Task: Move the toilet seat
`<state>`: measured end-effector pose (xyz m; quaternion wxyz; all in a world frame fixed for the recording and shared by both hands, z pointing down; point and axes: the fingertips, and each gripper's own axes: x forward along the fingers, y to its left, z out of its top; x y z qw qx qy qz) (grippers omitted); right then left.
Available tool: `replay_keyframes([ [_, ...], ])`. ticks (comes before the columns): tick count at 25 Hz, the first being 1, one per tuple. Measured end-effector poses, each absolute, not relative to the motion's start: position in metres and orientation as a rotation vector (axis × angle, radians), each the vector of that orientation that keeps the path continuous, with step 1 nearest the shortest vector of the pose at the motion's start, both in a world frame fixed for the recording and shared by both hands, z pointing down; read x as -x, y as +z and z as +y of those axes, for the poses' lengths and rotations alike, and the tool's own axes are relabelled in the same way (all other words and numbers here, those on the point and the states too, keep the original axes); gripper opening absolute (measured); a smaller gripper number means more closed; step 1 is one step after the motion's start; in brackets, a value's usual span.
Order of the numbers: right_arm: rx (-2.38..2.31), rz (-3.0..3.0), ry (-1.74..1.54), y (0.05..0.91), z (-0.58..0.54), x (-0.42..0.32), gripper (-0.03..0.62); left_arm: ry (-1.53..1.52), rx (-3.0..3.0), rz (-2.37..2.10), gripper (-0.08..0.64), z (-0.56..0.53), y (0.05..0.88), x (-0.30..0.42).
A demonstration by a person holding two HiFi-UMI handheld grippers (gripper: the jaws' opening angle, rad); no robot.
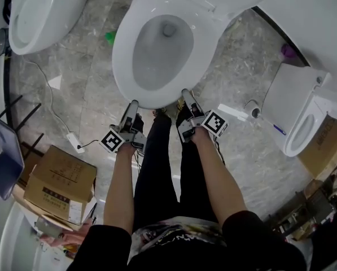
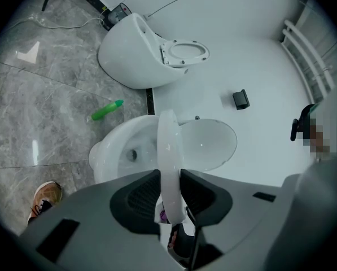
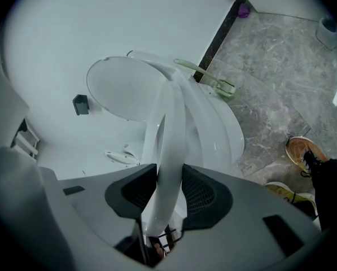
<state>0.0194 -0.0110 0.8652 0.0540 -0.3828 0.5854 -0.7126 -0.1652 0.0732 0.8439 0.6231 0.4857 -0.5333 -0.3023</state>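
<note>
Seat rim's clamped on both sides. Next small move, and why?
Probably lift both together, swinging the seat back toward the lid. The left hand-held gripper and right hand-held gripper each clamp its front rim, it looks only slightly off the bowl, and the lid stands open behind.

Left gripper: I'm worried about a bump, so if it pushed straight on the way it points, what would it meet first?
The left gripper is shut on the toilet seat, which runs ahead edge-on. Beyond that, probably the raised lid; depth is unclear.
</note>
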Motion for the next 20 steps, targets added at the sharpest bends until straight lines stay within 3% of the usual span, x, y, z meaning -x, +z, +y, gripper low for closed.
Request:
replay_keyframes([
  [20,1.120,1.581,-2.096,0.752,-0.045,-0.029,0.147,-0.708,-1.312,-1.062,0.146,0.004,0.704,0.149],
])
